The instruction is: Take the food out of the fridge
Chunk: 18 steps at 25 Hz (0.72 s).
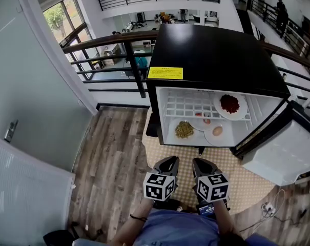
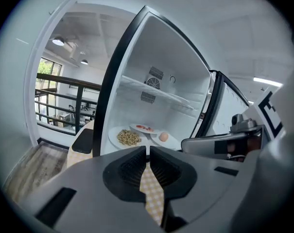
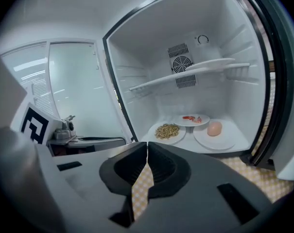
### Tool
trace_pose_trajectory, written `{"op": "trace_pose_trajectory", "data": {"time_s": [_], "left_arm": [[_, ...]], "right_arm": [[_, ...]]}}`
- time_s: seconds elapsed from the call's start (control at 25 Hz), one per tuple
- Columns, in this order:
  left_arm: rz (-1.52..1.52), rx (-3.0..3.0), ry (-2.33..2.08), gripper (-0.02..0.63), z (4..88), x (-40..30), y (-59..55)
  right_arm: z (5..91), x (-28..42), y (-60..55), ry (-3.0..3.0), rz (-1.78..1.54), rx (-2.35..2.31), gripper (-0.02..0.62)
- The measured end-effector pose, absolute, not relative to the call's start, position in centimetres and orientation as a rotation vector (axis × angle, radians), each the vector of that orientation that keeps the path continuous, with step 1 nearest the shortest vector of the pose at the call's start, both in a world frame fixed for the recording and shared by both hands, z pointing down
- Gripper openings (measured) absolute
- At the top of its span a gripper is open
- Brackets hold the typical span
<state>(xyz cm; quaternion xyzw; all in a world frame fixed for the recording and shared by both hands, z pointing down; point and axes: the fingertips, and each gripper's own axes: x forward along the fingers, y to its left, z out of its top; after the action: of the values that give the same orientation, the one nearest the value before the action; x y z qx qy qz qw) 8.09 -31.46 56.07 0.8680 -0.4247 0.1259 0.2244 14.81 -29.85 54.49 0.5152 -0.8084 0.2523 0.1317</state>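
A black mini fridge (image 1: 216,55) stands open in front of me. On its wire shelf (image 1: 188,106) sits a plate of red food (image 1: 230,104). On the fridge floor are a plate of yellowish grains (image 1: 184,130) (image 3: 167,131) (image 2: 129,138), a small raised dish with red bits (image 1: 204,120) (image 3: 191,118), and a plate with an egg (image 1: 217,132) (image 3: 214,128) (image 2: 163,137). My left gripper (image 1: 167,163) (image 2: 147,149) and right gripper (image 1: 203,165) (image 3: 147,145) hang side by side, short of the fridge opening. Both are shut and hold nothing.
The fridge door (image 1: 277,155) swings out to the right. A checkered mat (image 1: 247,181) lies under the fridge on a wood floor. A black railing (image 1: 119,60) runs behind on the left, beside a grey wall (image 1: 26,101). Cables (image 1: 270,209) lie at the lower right.
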Motion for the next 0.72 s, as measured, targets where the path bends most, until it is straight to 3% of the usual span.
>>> {"op": "trace_pose_trajectory", "data": {"time_s": [0.44,0.6,0.72], "left_arm": [[0.459,2.350,-1.113,0.023,60.3,9.3,-36.8],[0.467,2.310,-1.091,0.063,61.6,9.3,-37.8],[0.473,2.287,-1.082,0.075,62.4,9.3,-38.3]], "right_arm": [[60.0,16.0,-36.7,-2.288,0.839,1.444,0.021],[61.7,16.6,-38.6,-2.250,0.914,1.454,0.026],[62.6,16.8,-39.6,-2.240,1.018,1.450,0.095]]}}
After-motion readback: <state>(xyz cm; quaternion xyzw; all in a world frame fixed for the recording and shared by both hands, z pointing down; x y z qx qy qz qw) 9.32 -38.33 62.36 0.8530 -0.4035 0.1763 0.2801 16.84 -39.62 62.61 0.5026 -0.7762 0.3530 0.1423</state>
